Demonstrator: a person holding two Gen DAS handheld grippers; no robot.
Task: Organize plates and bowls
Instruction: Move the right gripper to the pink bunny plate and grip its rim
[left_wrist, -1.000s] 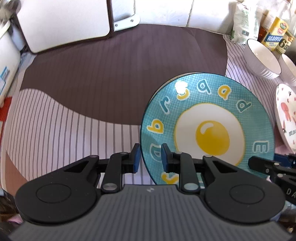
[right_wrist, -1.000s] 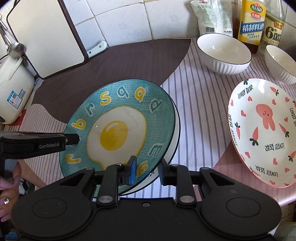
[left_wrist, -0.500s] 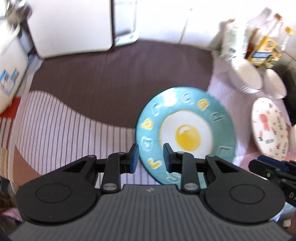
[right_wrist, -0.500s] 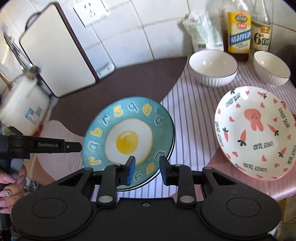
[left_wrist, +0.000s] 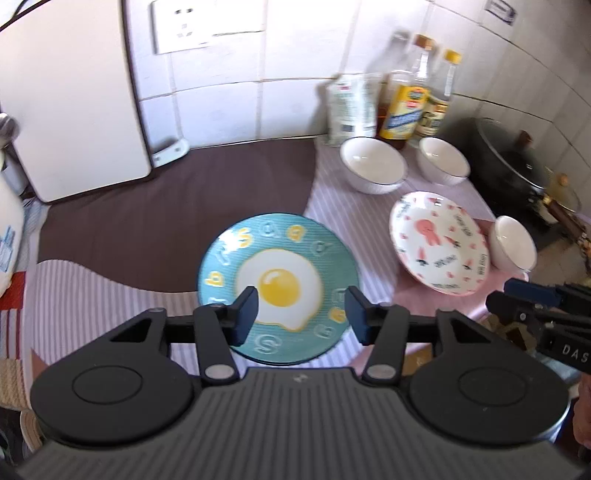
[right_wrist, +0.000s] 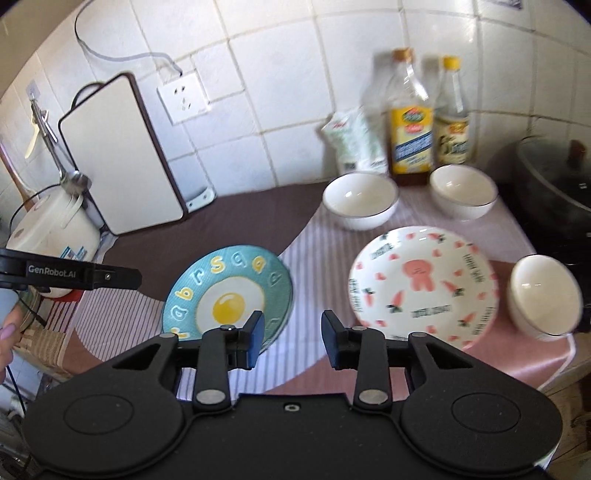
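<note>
A teal plate with a fried-egg picture (left_wrist: 277, 288) lies flat on the counter; it also shows in the right wrist view (right_wrist: 229, 295). A white plate with pink rabbit print (left_wrist: 439, 243) (right_wrist: 421, 284) lies to its right. Three white bowls stand nearby: two at the back (right_wrist: 358, 201) (right_wrist: 463, 192) and one at the right edge (right_wrist: 541, 295). My left gripper (left_wrist: 301, 319) is open and empty, raised above the teal plate's near side. My right gripper (right_wrist: 291, 341) is open and empty, raised between the two plates.
Bottles (right_wrist: 410, 122) and a bag (right_wrist: 352, 142) stand against the tiled wall behind the bowls. A white cutting board (right_wrist: 118, 162) leans at the back left beside a rice cooker (right_wrist: 51, 229). A dark pot (right_wrist: 554, 181) sits at the far right.
Both grippers have let go of the teal plate, opened wide, and pulled up and back. The plate now lies flat on the counter.
</note>
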